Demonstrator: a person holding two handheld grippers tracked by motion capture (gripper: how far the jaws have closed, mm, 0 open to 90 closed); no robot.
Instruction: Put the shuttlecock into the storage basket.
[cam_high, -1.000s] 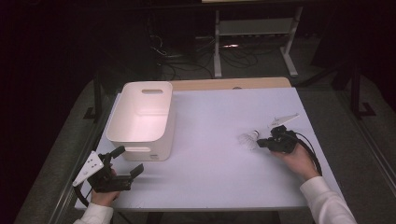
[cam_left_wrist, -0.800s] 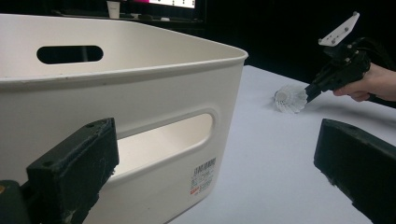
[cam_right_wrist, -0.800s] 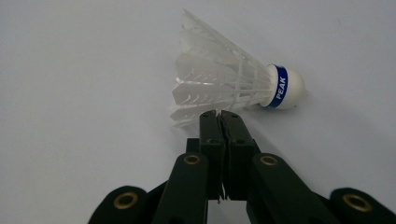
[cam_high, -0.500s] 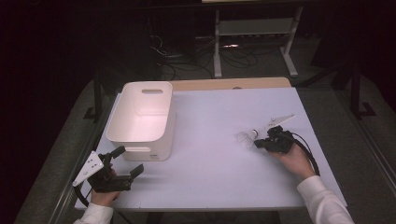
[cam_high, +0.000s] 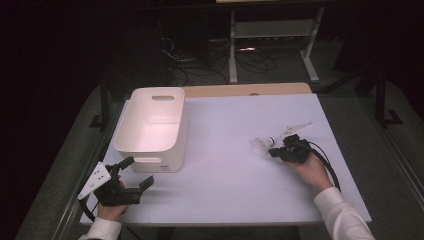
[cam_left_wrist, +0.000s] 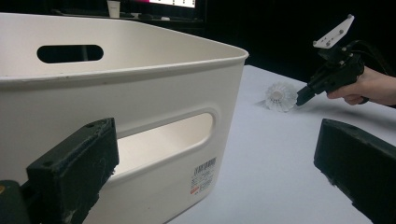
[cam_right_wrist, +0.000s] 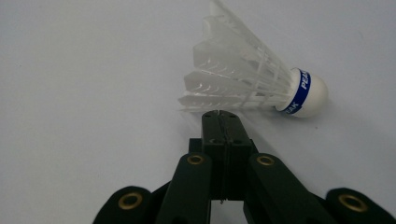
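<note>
Seen along the right gripper: jaws pressed flush together, no gap down the seam. Just past its tips, on the table, a shuttlecock on its side. Tips right at the lowest edge of the skirt, touching or barely short of it; impossible to tell whether a feather edge is pinched. Cork end off to the right of the tips, skirt flaring up and away to the left.

About the shuttlecock: white throughout, with a translucent skirt of ribbed, overlapping vanes fanning from a narrow neck. Rounded white cork cap. Around the cap's base, a blue band with white lettering, only partly readable. From the left gripper's side, looking into the open skirt, a round, lacy white ring with a pale centre, right in front of the far gripper's tips.

At the left gripper: jaws spread wide, nothing between the pads. Straight ahead and close, the near wall of a white bin, with a handle slot and a small barcode label. Well apart from the shuttlecock, which lies far off to this gripper's right, beyond the bin's corner.
</note>
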